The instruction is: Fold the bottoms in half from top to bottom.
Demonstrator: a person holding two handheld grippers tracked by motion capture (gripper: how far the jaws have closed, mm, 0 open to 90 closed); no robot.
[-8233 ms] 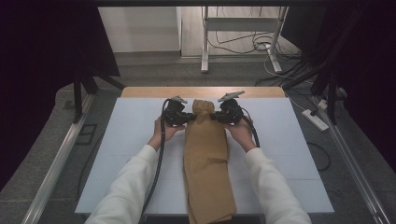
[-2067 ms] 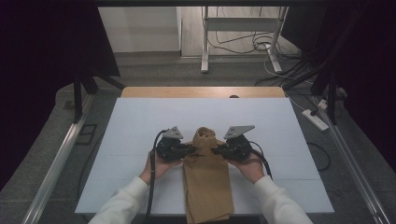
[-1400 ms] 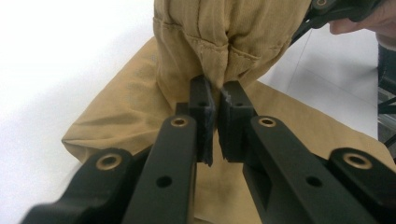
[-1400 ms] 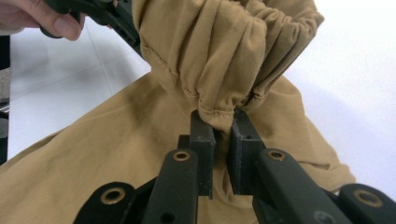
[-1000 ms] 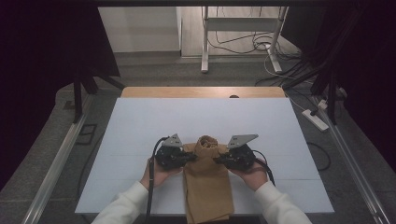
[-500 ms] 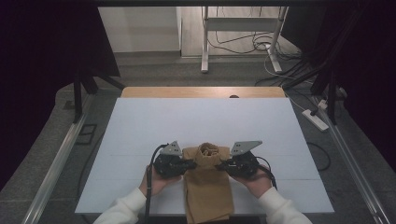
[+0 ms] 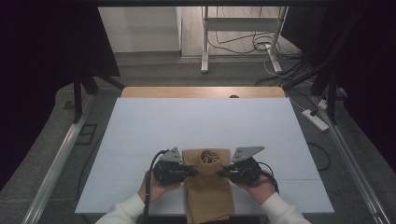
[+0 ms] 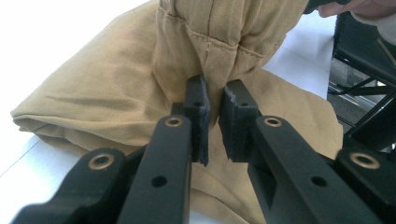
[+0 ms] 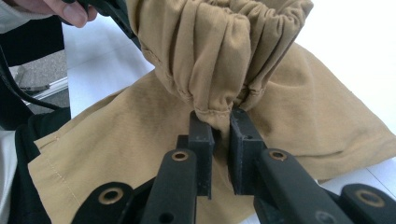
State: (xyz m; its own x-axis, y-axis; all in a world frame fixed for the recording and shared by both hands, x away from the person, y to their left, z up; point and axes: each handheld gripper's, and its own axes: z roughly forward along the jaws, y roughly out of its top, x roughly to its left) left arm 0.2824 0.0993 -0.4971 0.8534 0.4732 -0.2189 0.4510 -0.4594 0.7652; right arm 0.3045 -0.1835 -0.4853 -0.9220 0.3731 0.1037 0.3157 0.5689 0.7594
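A tan cloth garment (image 7: 208,186) lies at the near middle of the white table (image 7: 201,126), its far end folded back toward me with an elastic hem (image 7: 208,156) bunched on top. My left gripper (image 7: 190,171) is shut on the hem's left side, and the jaws pinch the stitched edge of the tan cloth (image 8: 219,60) in the left gripper view. On the hem's right side my right gripper (image 7: 223,171) is shut as well, with the gathered edge of the cloth (image 9: 219,56) between its jaws. Both grippers hold the hem just above the flat part of the cloth.
The garment's near end hangs over the table's front edge (image 7: 201,215). A wooden strip (image 7: 203,92) runs along the table's far edge. Metal rails (image 7: 56,163) flank the table. Cables and a power strip (image 7: 316,119) lie on the floor at the right.
Both grippers have pulled the garment's far end back toward me, from the table's middle to near its front edge, folding the cloth over itself.
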